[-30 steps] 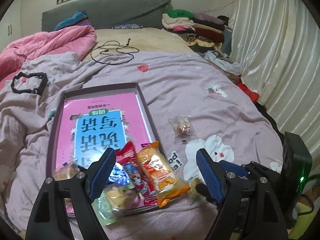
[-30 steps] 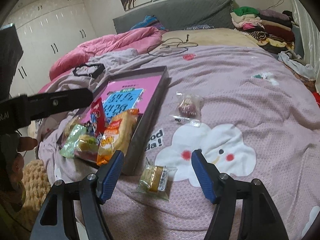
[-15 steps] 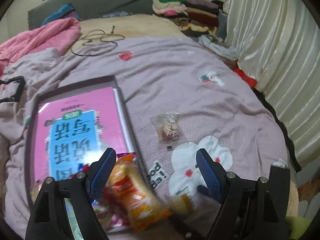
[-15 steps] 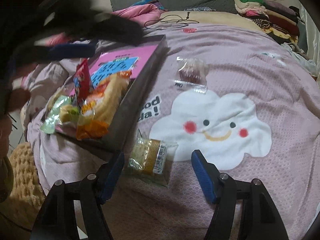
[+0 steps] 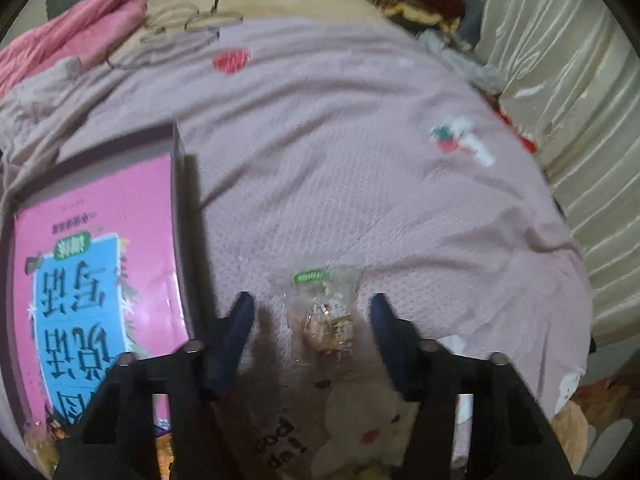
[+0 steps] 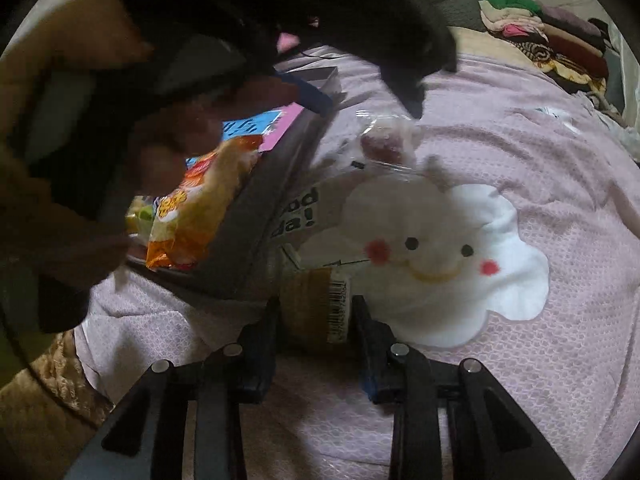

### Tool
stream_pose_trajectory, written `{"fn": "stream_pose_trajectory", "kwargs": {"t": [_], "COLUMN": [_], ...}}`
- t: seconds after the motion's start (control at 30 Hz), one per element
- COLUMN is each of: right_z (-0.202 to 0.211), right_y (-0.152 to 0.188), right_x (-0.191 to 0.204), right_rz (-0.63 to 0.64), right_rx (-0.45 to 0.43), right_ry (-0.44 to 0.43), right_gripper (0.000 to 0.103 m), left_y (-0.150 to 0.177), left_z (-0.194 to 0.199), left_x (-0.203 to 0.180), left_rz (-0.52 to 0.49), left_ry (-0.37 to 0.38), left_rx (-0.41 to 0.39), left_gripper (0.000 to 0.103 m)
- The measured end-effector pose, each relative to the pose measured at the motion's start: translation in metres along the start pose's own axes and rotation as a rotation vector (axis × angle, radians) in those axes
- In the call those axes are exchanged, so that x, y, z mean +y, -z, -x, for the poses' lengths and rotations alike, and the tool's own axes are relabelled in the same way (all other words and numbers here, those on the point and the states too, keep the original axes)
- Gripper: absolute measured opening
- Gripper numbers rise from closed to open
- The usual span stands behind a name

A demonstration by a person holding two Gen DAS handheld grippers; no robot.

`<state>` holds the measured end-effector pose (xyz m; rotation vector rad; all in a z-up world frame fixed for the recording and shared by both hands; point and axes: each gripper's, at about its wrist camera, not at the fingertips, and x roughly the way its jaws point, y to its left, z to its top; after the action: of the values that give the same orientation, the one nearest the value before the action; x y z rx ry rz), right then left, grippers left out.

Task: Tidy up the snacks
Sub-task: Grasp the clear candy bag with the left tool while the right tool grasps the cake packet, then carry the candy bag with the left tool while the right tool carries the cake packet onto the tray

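Now right gripper (image 6: 314, 312) around biscuit packet (image 6: 316, 304)

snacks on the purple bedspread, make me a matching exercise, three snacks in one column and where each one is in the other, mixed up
Things:
1. brown cake packet with barcode label
2. clear wrapper with green label
3. orange crinkly snack bag

Places:
A. inside the grey tray
B. clamped in the right gripper
C. on the bedspread between the open fingers of the left gripper

Pairs: 1-B, 2-C, 3-A

Home bedroom: bedspread (image 5: 340, 152), folded clothes (image 6: 552, 36)
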<state>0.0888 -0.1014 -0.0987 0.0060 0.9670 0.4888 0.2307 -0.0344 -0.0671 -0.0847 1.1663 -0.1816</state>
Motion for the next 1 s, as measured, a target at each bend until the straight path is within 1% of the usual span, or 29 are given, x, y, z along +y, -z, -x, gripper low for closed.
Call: {"fn": "stream_pose_trajectory", "kwargs": {"t": [0.03, 0.07, 0.13, 0.27, 0.43, 0.57, 0.63, 0.7, 0.77, 0.83, 0.93, 1.0], "right_z": [0.002, 0.004, 0.008, 0.016, 0.030, 0.047, 0.053, 0.057, 0.063, 0.065, 0.062, 0.059], "right_y": [-0.001, -0.002, -0.003, -0.004, -0.007, -0.011, -0.014, -0.017, -0.024, -0.030, -0.035, -0.041], "right_x": [-0.003, -0.006, -0.012, -0.021, -0.023, -0.011, -0.001, 0.012, 0.027, 0.038, 0.066, 0.082], "right_rz": [-0.011, -0.024, -0.044, -0.091, -0.106, -0.070, -0.044, -0.020, 0.007, 0.037, 0.088, 0.120], "right_rx": [-0.004, -0.012, -0.026, -0.062, -0.127, -0.191, -0.219, -0.239, -0.251, -0.263, -0.264, -0.250], "right_ry": [-0.001, -0.001, 0.001, -0.007, -0.011, -0.031, -0.045, -0.071, -0.097, -0.113, -0.136, -0.151], "right_gripper": [0.034, 0.034, 0.034, 0.034, 0.034, 0.034, 0.034, 0.034, 0.034, 0.034, 0.034, 0.034], "left_y": [0.001, 0.001, 0.003, 0.006, 0.014, 0.035, 0.050, 0.065, 0.082, 0.098, 0.114, 0.124], "left_z": [-0.005, -0.007, -0.008, 0.007, 0.062, 0.115, 0.140, 0.157, 0.172, 0.180, 0.184, 0.182], "left_x": [0.000, -0.001, -0.002, 0.003, 0.020, 0.048, 0.070, 0.091, 0.113, 0.131, 0.153, 0.166], "left_rz": [0.004, 0.003, -0.003, 0.018, 0.046, 0.063, 0.085, 0.107, 0.123, 0.137, 0.157, 0.169], "left_ry": [0.026, 0.033, 0.026, 0.054, 0.102, 0.096, 0.077, 0.063, 0.026, -0.022, -0.059, -0.098], "left_rx": [0.013, 0.019, 0.007, -0.034, -0.145, -0.238, -0.279, -0.299, -0.314, -0.318, -0.321, -0.321], "left_gripper": [0.044, 0.041, 0.039, 0.038, 0.038, 0.038, 0.038, 0.038, 0.038, 0.038, 0.038, 0.038]}}
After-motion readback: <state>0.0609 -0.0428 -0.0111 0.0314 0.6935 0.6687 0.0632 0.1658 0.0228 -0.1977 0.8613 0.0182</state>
